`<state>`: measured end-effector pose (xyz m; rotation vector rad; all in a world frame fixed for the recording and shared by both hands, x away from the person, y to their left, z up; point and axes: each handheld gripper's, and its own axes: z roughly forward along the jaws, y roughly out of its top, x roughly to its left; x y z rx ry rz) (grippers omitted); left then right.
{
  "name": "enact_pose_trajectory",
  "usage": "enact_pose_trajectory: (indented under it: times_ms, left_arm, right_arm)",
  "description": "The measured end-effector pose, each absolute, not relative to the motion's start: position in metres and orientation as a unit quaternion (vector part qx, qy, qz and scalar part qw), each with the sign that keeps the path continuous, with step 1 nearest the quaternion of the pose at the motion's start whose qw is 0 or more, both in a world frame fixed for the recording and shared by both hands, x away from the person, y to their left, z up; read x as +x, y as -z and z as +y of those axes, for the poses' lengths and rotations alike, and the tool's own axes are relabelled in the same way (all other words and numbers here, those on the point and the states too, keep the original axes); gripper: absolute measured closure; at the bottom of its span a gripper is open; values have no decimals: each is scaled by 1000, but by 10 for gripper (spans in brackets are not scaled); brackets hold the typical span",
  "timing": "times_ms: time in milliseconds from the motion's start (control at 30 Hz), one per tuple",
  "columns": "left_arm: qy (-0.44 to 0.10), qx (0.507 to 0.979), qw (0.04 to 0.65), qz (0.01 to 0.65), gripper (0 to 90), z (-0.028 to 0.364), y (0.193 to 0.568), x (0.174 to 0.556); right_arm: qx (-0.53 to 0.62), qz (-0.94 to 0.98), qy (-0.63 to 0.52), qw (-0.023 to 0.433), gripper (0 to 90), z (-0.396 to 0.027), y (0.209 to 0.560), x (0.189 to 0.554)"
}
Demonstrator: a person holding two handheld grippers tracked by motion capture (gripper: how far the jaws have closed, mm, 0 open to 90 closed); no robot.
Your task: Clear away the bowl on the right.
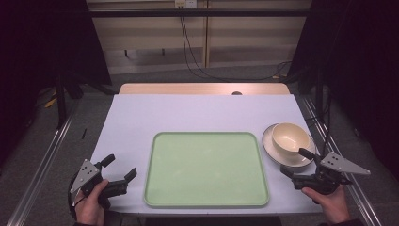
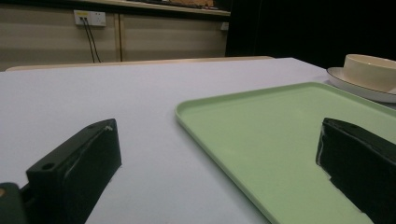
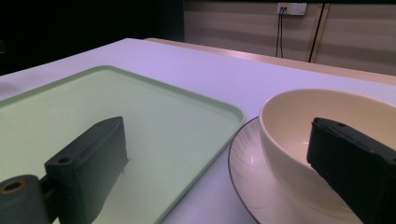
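Just beyond the right gripper (image 1: 297, 163) — jaws spread wide, empty — sits the cream bowl (image 1: 290, 137) on its plate (image 1: 275, 151).

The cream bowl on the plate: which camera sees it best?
The high view: the bowl shows whole from above, sitting on its plate right of the green tray. In the right gripper view it is close but partly hidden by a jaw. In the left gripper view it is far off at the edge.
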<state>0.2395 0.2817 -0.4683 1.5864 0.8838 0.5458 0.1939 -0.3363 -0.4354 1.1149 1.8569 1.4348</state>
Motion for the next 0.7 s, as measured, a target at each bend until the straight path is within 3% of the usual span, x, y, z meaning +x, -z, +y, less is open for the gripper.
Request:
enact_pose_trajectory:
  times_ms: [567, 700]
  left_arm:
    - [-235, 678, 583, 381, 1, 282, 468, 239]
    - [-233, 674, 587, 383, 1, 281, 468, 239]
  right_arm:
    - [390, 711, -527, 251, 36, -332, 437, 196]
    - [393, 710, -527, 252, 76, -333, 436, 195]
